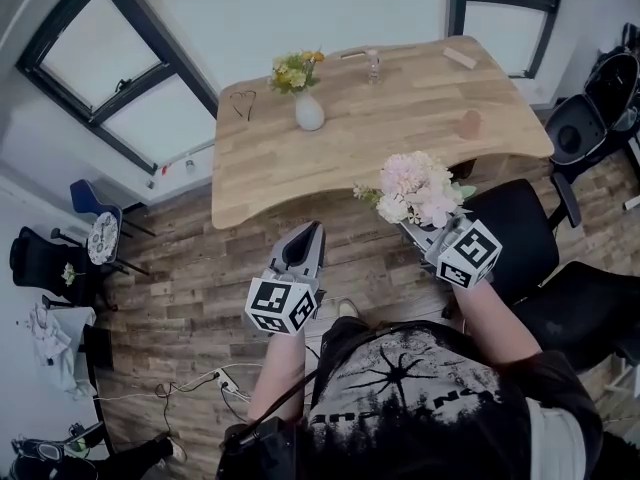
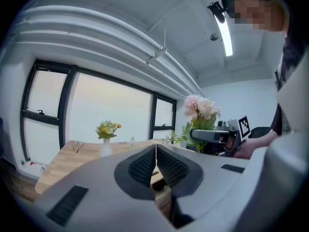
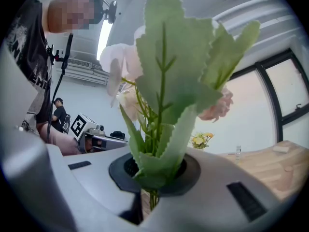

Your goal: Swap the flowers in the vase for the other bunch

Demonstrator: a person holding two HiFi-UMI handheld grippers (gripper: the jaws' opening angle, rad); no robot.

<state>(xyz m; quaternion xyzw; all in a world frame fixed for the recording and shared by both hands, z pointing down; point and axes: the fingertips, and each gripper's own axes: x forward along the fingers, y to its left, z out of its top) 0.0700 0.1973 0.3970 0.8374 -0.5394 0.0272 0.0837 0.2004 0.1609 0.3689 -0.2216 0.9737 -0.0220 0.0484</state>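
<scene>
1 wooden table (image 1: 400, 128) bearing vase (image 1: 309, 114); plank floor (image 1: 190, 288).

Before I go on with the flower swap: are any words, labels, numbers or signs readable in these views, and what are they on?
No text can be read in any view.
Black T-shirt: pale lettering under the graphic in the head view, too distorted to read.
Left marker cube and right marker cube: black-and-white square patterns only, no letters or numbers.
</scene>
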